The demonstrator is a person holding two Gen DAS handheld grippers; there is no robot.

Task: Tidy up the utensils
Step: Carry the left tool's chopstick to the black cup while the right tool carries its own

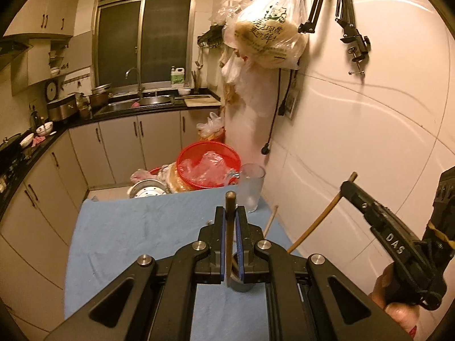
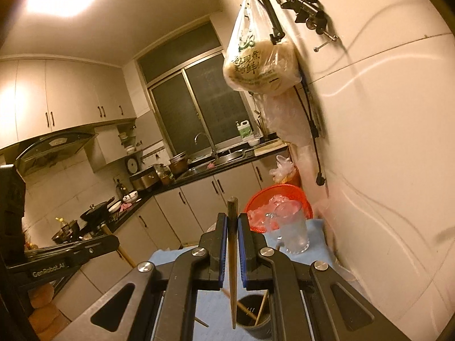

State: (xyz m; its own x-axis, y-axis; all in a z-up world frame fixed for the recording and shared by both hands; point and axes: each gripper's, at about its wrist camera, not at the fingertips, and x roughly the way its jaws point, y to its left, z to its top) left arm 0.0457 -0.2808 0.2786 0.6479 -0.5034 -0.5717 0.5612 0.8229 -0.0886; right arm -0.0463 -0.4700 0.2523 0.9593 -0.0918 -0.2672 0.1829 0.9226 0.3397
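Left tool (image 1: 230, 221) is pinching one dark chopstick (image 1: 229, 244), pads pressed tight on it, with the stick running up between the fingers and its lower tip hanging right over the dark holder cup (image 1: 241, 284) on the blue cloth (image 1: 128, 241) of the worktop. Further right in that view there's a clear glass mug (image 1: 252, 187) near the far edge of the cloth, a pale chopstick (image 1: 270, 220) poking up beside it, and then the right tool (image 1: 348, 186), clamped on its own chopstick (image 1: 321, 218).

From the right wrist view, that tool (image 2: 232, 227) is likewise squeezed on a dark chopstick (image 2: 231, 255), the tip pointing down at the cup (image 2: 256, 324), which already has a few sticks (image 2: 263, 307) leaning in it. One more stick (image 2: 200, 321) lies on the cloth just left of the cup.

Looks like the drop-in step. To do it well: bring each tip over the cup's mouth, keep the stick close to upright, lower it past the rim before letting go, and go one hand at a time so the sticks don't knock each other or tip the cup
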